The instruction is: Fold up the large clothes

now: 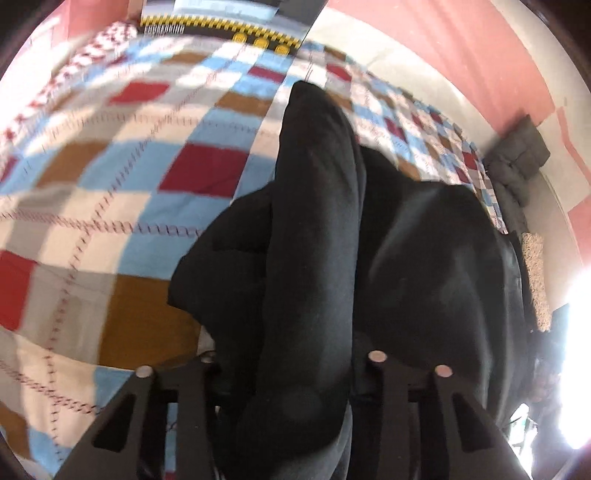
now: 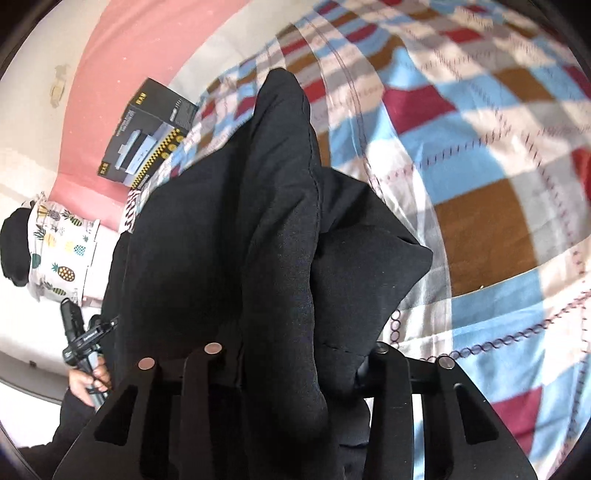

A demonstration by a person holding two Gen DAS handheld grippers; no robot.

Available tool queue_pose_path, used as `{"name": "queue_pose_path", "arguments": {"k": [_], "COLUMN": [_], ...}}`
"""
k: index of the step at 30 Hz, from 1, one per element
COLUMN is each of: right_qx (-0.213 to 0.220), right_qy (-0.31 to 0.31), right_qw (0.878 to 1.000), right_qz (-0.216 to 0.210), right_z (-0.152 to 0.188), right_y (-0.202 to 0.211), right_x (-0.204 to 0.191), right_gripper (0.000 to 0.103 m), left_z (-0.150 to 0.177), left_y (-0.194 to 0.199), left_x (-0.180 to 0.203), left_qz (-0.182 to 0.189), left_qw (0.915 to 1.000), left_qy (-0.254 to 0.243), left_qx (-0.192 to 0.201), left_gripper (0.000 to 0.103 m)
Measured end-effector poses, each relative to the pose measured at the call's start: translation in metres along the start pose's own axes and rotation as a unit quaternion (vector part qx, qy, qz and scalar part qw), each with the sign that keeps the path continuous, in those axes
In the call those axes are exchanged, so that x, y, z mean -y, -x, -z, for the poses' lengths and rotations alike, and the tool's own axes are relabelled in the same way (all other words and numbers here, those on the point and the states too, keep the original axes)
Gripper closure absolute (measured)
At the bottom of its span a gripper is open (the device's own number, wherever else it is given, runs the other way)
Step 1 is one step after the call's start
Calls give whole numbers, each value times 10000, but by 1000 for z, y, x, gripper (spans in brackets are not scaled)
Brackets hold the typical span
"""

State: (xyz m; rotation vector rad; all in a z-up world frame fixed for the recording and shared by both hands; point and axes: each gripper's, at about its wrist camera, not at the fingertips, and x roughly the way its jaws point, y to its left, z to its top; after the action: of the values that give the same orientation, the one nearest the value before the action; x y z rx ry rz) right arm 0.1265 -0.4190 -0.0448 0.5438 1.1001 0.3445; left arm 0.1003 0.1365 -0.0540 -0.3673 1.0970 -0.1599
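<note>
A large black garment (image 1: 325, 236) hangs bunched between the fingers of my left gripper (image 1: 291, 365), which is shut on it above a patchwork bedspread (image 1: 122, 177). The cloth drapes forward and to the right. In the right wrist view the same black garment (image 2: 258, 229) is pinched in my right gripper (image 2: 295, 354), also shut on it, held above the bedspread (image 2: 480, 147). The fingertips of both grippers are hidden in the cloth. The other gripper (image 2: 79, 343) and the hand holding it show at the lower left of the right wrist view.
A black and yellow box (image 2: 147, 133) lies at the bed's edge; it also shows in the left wrist view (image 1: 221, 26). A pineapple-print pillow (image 2: 62, 251) lies at the left. Grey cushions (image 1: 517, 155) sit by the pink wall (image 1: 461, 44).
</note>
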Motion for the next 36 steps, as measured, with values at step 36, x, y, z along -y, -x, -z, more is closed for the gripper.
{"name": "queue_pose_path", "arguments": {"k": [36], "right_qx": [583], "right_qy": [867], "right_qw": [9934], "right_qz": [-464], "right_z": [-56], "right_y": [12], "right_x": [-129], "right_gripper": [67], "left_z": [-100], "left_y": [98], "left_x": [-3], "left_qz": [270], "left_qw": [9918], "left_qy": [-276], "left_qx": [1221], "left_gripper": [70]}}
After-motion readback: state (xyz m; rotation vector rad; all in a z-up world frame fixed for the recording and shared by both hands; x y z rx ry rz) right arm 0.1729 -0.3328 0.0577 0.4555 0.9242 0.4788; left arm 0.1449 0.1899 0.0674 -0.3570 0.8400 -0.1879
